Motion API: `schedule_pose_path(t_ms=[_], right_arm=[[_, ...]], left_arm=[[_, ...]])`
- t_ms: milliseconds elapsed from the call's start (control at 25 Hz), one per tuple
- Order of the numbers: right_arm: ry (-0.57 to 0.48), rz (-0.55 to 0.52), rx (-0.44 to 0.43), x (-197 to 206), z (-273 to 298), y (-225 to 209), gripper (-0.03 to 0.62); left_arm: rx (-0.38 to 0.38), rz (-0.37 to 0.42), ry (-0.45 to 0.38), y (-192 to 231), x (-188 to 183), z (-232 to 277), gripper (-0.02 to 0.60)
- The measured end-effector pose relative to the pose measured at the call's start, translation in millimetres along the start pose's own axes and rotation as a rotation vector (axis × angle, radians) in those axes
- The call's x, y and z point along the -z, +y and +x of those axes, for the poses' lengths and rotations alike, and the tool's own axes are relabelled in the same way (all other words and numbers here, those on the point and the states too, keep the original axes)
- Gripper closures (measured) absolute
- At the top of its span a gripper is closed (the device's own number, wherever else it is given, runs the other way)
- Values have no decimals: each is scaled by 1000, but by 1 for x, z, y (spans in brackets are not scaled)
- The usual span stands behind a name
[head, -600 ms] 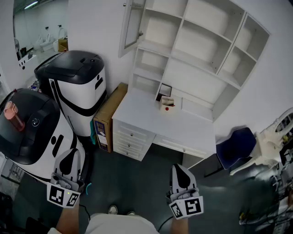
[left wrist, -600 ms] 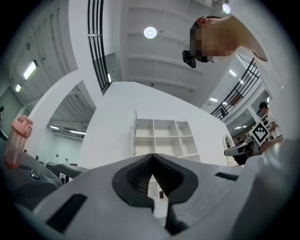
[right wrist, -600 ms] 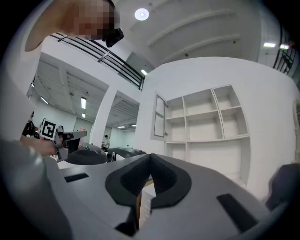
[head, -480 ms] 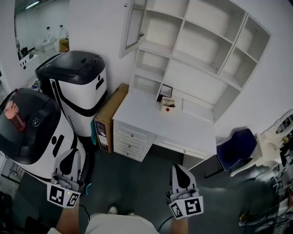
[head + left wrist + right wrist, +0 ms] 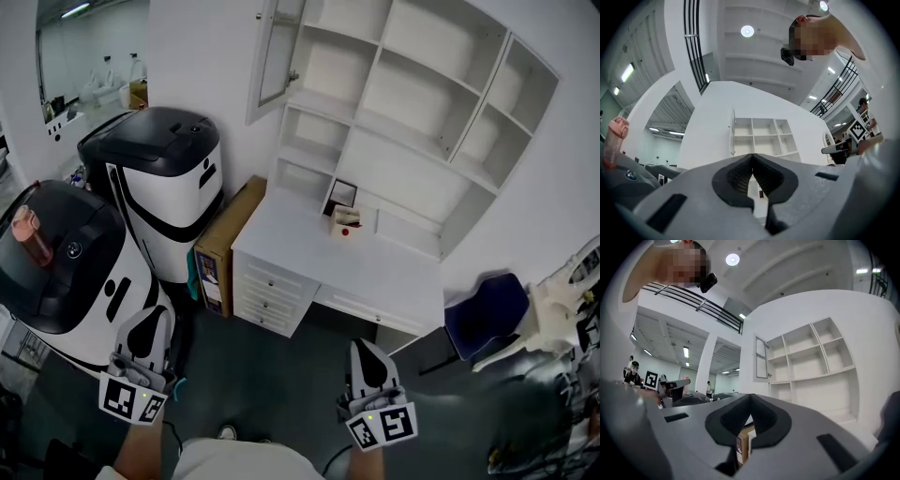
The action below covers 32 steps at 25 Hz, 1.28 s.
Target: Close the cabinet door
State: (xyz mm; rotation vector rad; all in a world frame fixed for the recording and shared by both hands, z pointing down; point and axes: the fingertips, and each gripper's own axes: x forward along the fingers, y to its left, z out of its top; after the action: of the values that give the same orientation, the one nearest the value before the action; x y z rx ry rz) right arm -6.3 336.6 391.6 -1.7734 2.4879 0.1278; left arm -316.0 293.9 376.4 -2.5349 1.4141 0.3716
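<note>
Two pairs of tongs, both pinched tight with nothing between them: our left gripper (image 5: 147, 321) sits low at seven o'clock in the head view, our right gripper (image 5: 365, 347) at five o'clock. The cabinet door (image 5: 278, 52), which looks glass-paned, stands swung out near twelve o'clock at the left edge of the white shelf unit (image 5: 422, 112). It is well apart from both tools, so we judge the closing not yet begun, with the whole reach to make first.

What can go wrong from here? The desk (image 5: 309, 248) juts out under the shelves, so we must lean over it, and a careless arm could sweep the small box (image 5: 345, 221) standing at its back. The door hangs high. Coming up from below, we might catch its lower corner instead of its face and shove it wider, not home. Closed tips on a smooth pane make a small, slippery contact, and one slide could knock a tip into the frame. If we push too hard, it slams and bounces back open. The black-and-white machine (image 5: 164, 173) at ten o'clock crowds our left arm's swing.
</note>
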Motion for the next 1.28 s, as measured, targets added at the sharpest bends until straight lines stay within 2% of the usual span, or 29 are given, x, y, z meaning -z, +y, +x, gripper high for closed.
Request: schedule_pose_path(t_ms=[120,160,200,240,360,440,520,640,840,920,1040,1160,1280], right_arm=[[-1,4,0,1,-2,-10,597],[0,5,0,2,-3,-14,597],[1,7,1,2,-4,-18,597],[2,11,2,3,-6,-23,597],[3,24,10,7,-13,-38,597],[3,34,10,9,-16,-47,597],[1,44,6,14,-17,-52,597],[0,56,3,22,-14,-61,597],[24,67,-15,40,14,-71,597],[26,67,-14,46,37,-80,597],[40,61,-5,58,81,-96,597],[60,56,6,65,142,-115,597],[59,55,8,58,208,-132,597]], left_arm=[[-10,6,-6,-1,0,9,570],[-23,1,-9,2,-1,13,539],[-38,-5,-12,5,-2,17,455],[-51,-9,-15,7,-4,20,415],[-76,-2,-24,7,-9,30,332],[-79,9,-49,3,-15,35,247],[-73,36,-77,-3,-22,36,213],[-70,46,-77,-6,-21,40,189],[-88,53,-16,11,8,65,184],[-78,68,-2,20,25,90,184],[-62,50,17,41,59,136,184],[-43,21,22,72,87,194,184],[-12,9,18,107,99,256,184]])
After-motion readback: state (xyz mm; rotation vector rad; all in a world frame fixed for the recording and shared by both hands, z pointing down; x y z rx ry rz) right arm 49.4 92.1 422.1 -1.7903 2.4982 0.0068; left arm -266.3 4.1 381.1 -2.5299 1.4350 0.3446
